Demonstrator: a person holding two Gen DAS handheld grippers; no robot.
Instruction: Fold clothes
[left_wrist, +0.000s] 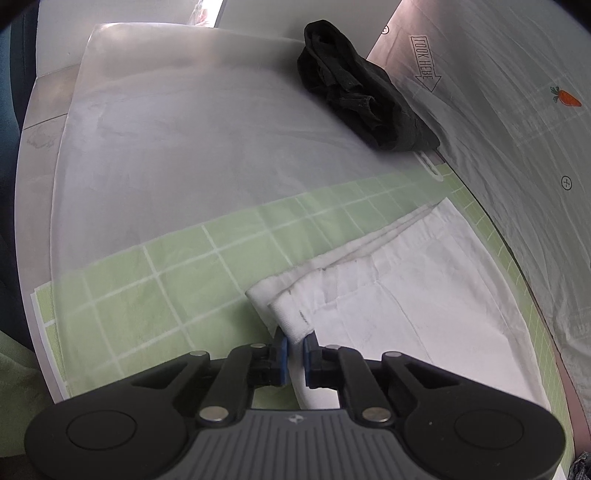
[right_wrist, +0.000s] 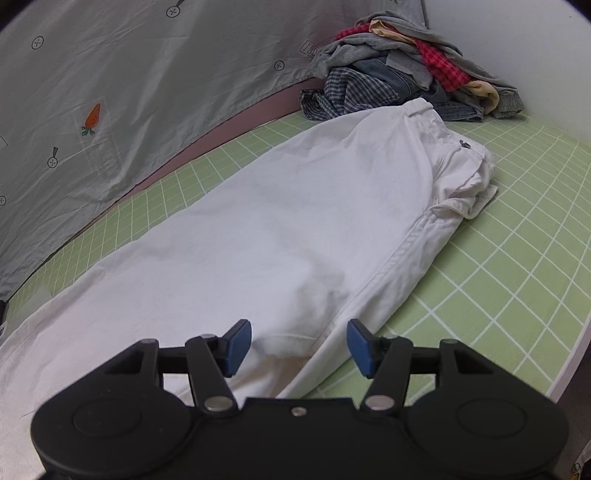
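White trousers (right_wrist: 303, 206) lie stretched along the green grid mat (right_wrist: 517, 236), legs stacked, waistband (right_wrist: 461, 158) at the far end. In the left wrist view the leg hems (left_wrist: 295, 310) point toward me, and my left gripper (left_wrist: 294, 354) is shut on the hem cuff of the white trousers (left_wrist: 388, 280), its blue pads pinching the cloth. My right gripper (right_wrist: 299, 347) stands open just above the trousers' mid-leg, nothing between its blue pads.
A folded black garment (left_wrist: 362, 99) sits on a white sheet at the far side. A pile of mixed clothes (right_wrist: 410, 74) lies beyond the waistband. A grey carrot-print cloth (right_wrist: 110, 92) hangs along the mat's edge.
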